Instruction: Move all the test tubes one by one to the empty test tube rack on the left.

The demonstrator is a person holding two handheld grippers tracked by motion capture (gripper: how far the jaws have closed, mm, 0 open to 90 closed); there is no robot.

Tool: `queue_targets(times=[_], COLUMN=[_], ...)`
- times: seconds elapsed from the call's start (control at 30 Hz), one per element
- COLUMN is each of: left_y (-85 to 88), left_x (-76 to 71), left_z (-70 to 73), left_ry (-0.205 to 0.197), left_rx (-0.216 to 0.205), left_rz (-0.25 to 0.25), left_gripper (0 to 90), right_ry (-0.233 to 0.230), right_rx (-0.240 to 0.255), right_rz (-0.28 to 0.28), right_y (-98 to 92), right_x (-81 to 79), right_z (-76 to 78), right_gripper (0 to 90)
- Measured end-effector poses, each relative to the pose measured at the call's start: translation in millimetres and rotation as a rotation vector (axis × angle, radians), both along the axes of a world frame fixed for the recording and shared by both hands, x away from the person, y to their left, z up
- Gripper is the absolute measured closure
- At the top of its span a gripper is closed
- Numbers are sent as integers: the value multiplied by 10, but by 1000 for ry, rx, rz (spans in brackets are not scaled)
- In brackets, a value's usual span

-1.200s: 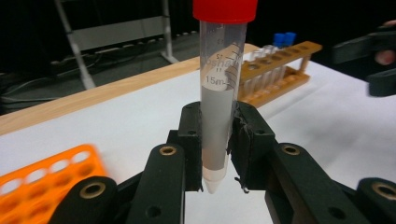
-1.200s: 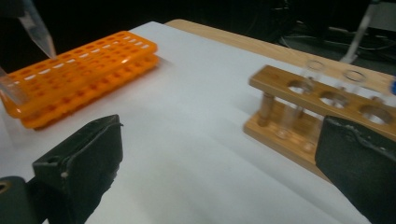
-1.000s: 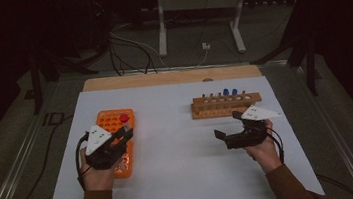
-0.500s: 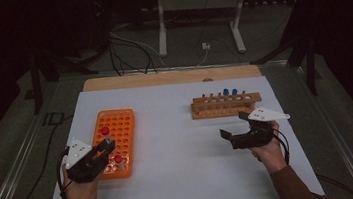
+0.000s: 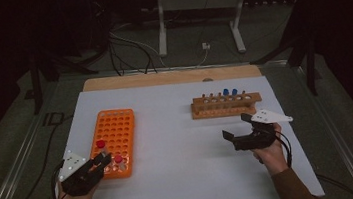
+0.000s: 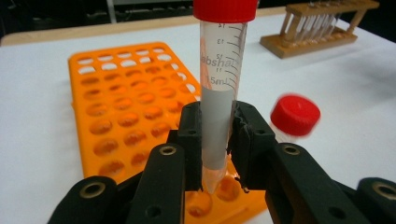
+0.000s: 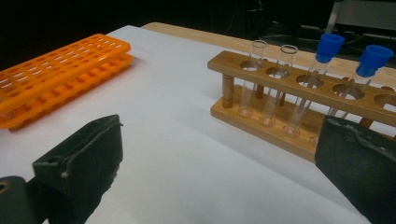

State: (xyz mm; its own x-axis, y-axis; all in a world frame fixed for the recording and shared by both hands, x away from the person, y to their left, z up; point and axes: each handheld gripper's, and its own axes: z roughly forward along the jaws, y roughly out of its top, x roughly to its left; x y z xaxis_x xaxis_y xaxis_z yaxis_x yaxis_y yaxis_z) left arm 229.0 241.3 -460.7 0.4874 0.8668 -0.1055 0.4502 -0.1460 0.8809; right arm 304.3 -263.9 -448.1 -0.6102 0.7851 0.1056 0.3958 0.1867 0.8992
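We've got the left gripper clamped on a red-capped tube, tip just above the orange rack's near holes; not seated yet; one tube already racked; right gripper wide open, empty.

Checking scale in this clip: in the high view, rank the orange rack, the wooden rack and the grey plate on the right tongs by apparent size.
1. orange rack, largest.
2. wooden rack, clearly smaller.
3. grey plate, smallest, though it rides above the table nearer the camera, so it looks bigger than it truly is.
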Motion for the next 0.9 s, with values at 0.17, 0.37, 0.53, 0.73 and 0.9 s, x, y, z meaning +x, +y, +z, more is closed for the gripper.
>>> queue_targets(times=[0.17, 0.37, 0.53, 0.73, 0.9], left_y=[-7, -70, -115, -142, -137], left_x=[-21, -12, -11, -3, 4], left_z=[-7, -53, -144, -211, -217], left_ry=[5, 23, 71, 114, 120], left_rx=[-11, 30, 113, 177, 175], left_rz=[-14, -40, -59, -77, -83], left_gripper=[749, 749, 749, 749, 730], right_ry=[-8, -6, -9, -8, -9], right_rx=[-6, -4, -1, -3, -5], right_rz=[0, 1, 6, 10, 12], right_y=[14, 14, 4, 3, 8], right_x=[-11, -11, -18, -17, -16], right_z=[4, -11, -9, -13, -13], right_gripper=[11, 11, 11, 12, 12])
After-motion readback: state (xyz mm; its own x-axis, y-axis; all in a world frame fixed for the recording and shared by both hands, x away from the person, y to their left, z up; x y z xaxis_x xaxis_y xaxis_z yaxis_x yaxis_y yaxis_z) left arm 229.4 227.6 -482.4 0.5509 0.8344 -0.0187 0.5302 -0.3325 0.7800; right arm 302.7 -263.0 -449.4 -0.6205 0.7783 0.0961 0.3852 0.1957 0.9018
